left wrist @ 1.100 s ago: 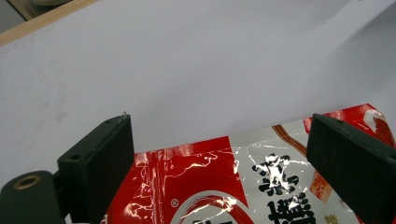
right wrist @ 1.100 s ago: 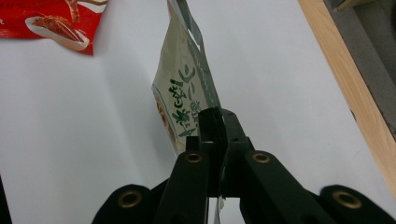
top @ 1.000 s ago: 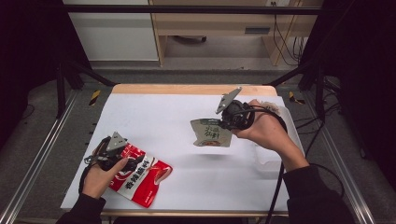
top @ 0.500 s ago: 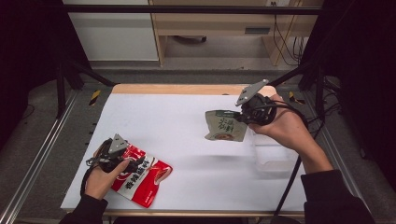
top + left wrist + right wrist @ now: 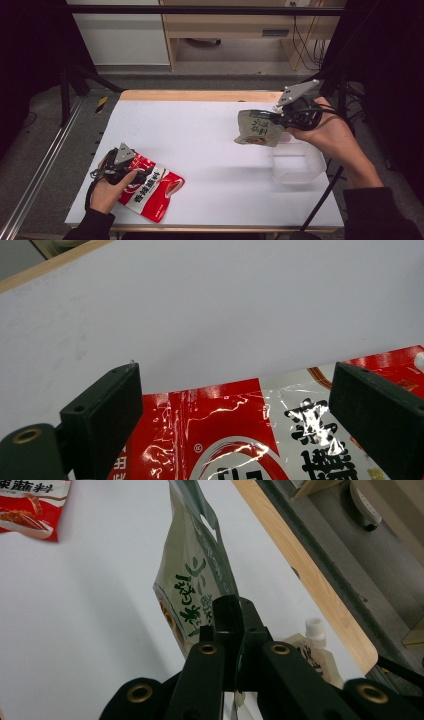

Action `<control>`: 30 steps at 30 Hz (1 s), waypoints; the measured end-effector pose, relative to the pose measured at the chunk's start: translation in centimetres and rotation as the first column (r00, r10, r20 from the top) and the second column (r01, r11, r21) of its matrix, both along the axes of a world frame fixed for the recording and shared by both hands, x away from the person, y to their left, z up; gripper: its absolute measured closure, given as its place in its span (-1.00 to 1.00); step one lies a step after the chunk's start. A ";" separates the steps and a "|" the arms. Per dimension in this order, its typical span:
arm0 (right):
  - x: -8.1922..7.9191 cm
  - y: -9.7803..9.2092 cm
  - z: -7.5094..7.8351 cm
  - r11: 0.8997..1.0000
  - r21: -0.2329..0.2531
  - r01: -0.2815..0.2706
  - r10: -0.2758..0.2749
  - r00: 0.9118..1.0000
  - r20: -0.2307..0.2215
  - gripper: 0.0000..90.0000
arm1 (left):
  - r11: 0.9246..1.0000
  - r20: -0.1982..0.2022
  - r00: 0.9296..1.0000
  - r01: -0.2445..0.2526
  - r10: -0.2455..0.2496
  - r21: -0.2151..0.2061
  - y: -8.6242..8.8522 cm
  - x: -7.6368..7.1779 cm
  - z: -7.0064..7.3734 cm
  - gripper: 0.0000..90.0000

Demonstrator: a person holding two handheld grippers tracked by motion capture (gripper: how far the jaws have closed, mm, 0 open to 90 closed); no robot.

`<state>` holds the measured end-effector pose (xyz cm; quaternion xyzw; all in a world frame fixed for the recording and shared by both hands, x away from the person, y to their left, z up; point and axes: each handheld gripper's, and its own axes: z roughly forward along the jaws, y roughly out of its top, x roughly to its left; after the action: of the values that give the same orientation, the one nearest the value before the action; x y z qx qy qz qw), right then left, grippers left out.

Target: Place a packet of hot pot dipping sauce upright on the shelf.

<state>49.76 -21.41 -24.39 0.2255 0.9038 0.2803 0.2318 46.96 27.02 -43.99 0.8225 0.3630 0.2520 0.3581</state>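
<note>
A red snack pouch [image 5: 152,189] lies flat at the table's front left. My left gripper [image 5: 134,168] rests over its near end, held by a hand. In the left gripper view the jaws stand wide apart, gripper [image 5: 235,405] open, with the red pouch [image 5: 225,440] lying under and between them. At the right, my right gripper [image 5: 276,120] holds a grey-green pouch [image 5: 257,129] up in the air by its edge. The right gripper view shows the gripper [image 5: 232,617] shut on that green pouch [image 5: 192,570], which hangs tilted above the table.
A clear plastic box [image 5: 298,165] stands on the white table [image 5: 200,135] just below and right of the raised pouch. A spouted pouch with a white cap [image 5: 314,628] lies near the wooden far edge [image 5: 300,565]. The red pouch [image 5: 30,505] lies far off.
My right gripper has carried the green pouch to the right and farther back, up beside the clear box. The left gripper has stayed over the red pouch.
</note>
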 end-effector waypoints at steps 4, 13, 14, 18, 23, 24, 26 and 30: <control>-0.1 -0.8 0.2 1.000 0.005 0.011 -0.011 1.000 0.007 1.00 | 1.000 0.002 1.000 -0.002 0.002 -0.002 0.0 0.0 0.0 -0.84; -0.1 -2.6 0.7 0.999 0.021 0.047 -0.047 0.999 0.018 1.00 | 1.000 0.006 1.000 -0.006 0.006 -0.006 0.2 0.0 0.1 -0.84; -0.1 -2.8 0.7 0.998 0.020 0.051 -0.052 0.998 0.020 1.00 | 1.000 0.007 1.000 -0.007 0.007 -0.006 0.2 0.0 0.1 -0.84; -0.1 -3.5 0.8 0.998 0.026 0.066 -0.066 0.998 0.025 1.00 | 1.000 0.008 1.000 -0.011 0.011 -0.008 0.3 0.0 0.2 -0.84; -0.1 -4.5 0.8 0.996 0.034 0.081 -0.082 0.996 0.029 1.00 | 1.000 0.007 1.000 -0.014 0.014 -0.011 0.3 0.0 0.1 -0.84; -0.1 -4.7 0.8 0.996 0.033 0.082 -0.083 0.996 0.031 1.00 | 1.000 0.008 1.000 -0.014 0.014 -0.011 0.3 0.0 0.1 -0.84; 0.0 -5.1 0.8 0.996 0.033 0.087 -0.088 0.996 0.036 1.00 | 1.000 0.007 1.000 -0.012 0.012 -0.008 0.3 0.0 0.1 -0.84; 0.3 -5.8 0.9 0.994 0.041 0.100 -0.101 0.994 0.037 1.00 | 1.000 0.007 1.000 -0.014 0.015 -0.012 0.3 0.0 0.1 -0.84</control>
<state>50.04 -27.18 -23.44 0.2696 0.8809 0.2904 0.2590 46.95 27.33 -43.88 0.8169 0.3691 0.2554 0.3623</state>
